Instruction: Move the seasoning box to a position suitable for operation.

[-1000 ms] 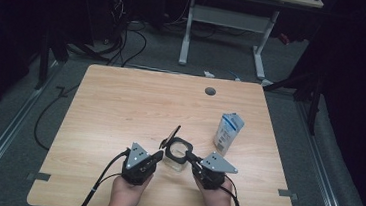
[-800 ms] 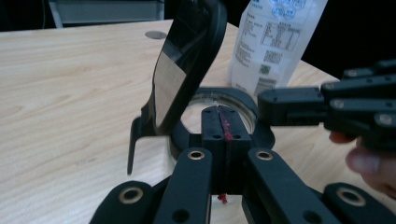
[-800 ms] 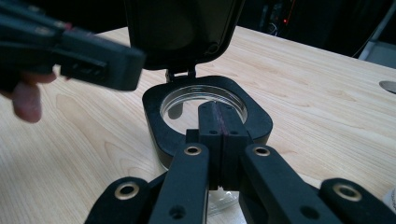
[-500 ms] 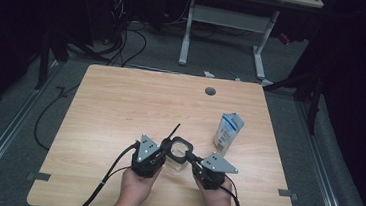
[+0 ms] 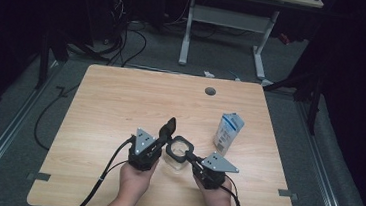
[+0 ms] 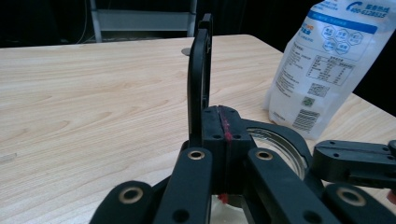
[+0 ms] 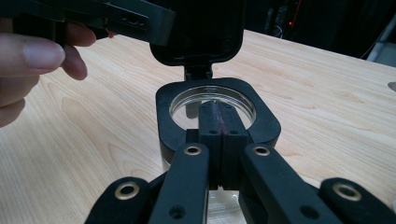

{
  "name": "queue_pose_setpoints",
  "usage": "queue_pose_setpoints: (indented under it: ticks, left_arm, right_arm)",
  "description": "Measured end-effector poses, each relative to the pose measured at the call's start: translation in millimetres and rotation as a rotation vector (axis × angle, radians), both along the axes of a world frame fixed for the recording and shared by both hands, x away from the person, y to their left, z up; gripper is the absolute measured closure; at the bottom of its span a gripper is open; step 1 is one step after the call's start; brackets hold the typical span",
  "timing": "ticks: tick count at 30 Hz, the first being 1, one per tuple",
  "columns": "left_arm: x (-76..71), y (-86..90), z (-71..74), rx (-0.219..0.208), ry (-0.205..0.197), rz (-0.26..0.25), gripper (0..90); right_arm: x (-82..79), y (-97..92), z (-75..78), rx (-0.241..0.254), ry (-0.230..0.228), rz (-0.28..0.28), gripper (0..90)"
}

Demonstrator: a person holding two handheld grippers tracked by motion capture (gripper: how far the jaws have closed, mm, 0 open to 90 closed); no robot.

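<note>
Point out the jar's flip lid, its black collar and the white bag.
flip lid (image 5: pixel 169 128), high view, raised flap.
black collar (image 7: pixel 268 123), right gripper view, right rim.
white bag (image 5: pixel 228 132), high view, front face.

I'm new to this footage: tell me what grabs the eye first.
At the table's near edge, a clear jar with a black hinged lid standing open, the left gripper pinching the lid and the right gripper on the rim. A white-and-blue pouch stands just right of it.

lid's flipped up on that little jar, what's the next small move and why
Probably tip the lid a little further back with the left gripper, which is shut on it. It stands upright on its hinge over the open jar, which the right gripper clamps by the rim; the white bag waits beside it.
</note>
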State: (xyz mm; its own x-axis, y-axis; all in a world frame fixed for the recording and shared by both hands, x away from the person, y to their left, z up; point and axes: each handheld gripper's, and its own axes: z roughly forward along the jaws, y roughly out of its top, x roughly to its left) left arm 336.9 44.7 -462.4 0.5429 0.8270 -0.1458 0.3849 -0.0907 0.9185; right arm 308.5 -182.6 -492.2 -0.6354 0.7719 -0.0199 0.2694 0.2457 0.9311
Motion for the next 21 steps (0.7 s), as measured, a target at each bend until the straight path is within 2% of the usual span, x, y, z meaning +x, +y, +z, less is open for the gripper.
queue_pose_setpoints:
  ticks: [8, 11, 13, 15, 18, 21]
  left_arm:
    - [0.9, -1.5, -2.2, 0.021, 0.008, 0.015, 90.0]
    - [-4.0, 1.7, -2.9, 0.023, -0.005, -0.014, 89.7]
    - [-8.7, 5.4, -4.7, 0.049, -0.021, -0.028, 86.3]
    - [-12.6, 13.3, -9.9, 0.094, -0.037, -0.042, 83.8]
    - [-13.2, 30.9, -21.1, 0.137, -0.016, -0.049, 76.9]
    - [-11.8, 52.2, -32.6, 0.140, 0.017, -0.042, 69.7]
  right_arm:
    - [0.2, 0.0, -0.3, -0.001, -0.006, 0.005, 90.0]
    - [-0.1, -0.1, 0.2, -0.001, -0.002, 0.001, 89.9]
    - [-0.1, -2.1, 1.4, -0.004, 0.006, -0.002, 85.5]
    - [-0.9, -7.4, 3.0, 0.013, 0.013, -0.008, 83.6]
    - [-2.7, -20.0, 4.0, 0.030, 0.010, -0.051, 80.0]
    - [-4.8, -36.8, 1.5, 0.036, 0.022, -0.110, 77.9]
